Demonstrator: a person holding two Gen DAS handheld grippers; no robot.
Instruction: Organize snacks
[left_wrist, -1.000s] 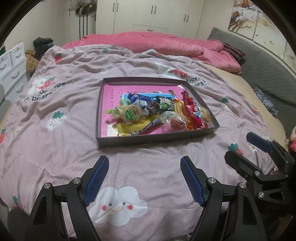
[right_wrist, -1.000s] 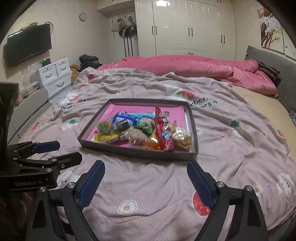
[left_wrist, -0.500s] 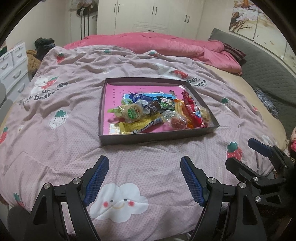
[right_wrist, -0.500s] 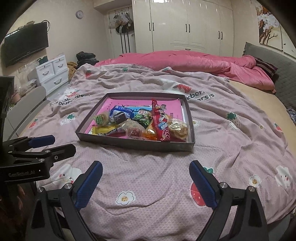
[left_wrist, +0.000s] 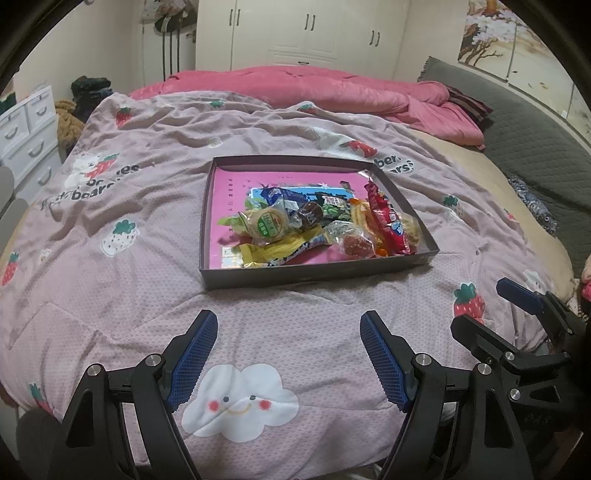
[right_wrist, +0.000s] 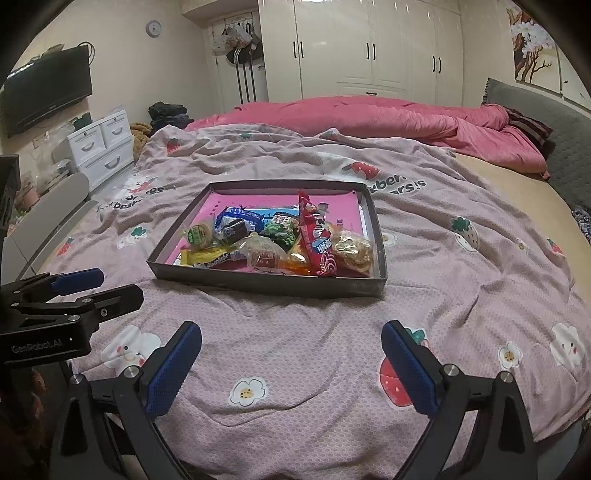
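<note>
- Landmark: a shallow dark tray (left_wrist: 317, 271) with a pink floor, lying flat on a pink patterned bedspread (left_wrist: 110, 288).
- Task items: the snacks (left_wrist: 325, 225) all lie inside the tray, heaped loosely toward its near wall and right side. Among them are a yellow bar (right_wrist: 210, 258) by the near wall, a long red packet (right_wrist: 317, 236) running front to back, a round green-labelled pack (left_wrist: 267, 223) and a golden wrapped cake (right_wrist: 352, 247) beside the right wall. No snack is seen on the bedspread outside the tray.
- Left gripper (left_wrist: 286, 356): short of the tray's near wall, fingers spread wide, nothing between them.
- Right gripper (right_wrist: 291, 363): likewise short of the near wall, fingers wide apart, holding nothing.
- Step in hand, as judged: both tools stand off from the tray. The scene fits either snacks gathered into the tray and the job closing, or a jumbled pile awaiting sorting within it; the pictures do not settle which.
- Any pick from the pile would call for care, as the wrappers overlap and look slippery.
</note>
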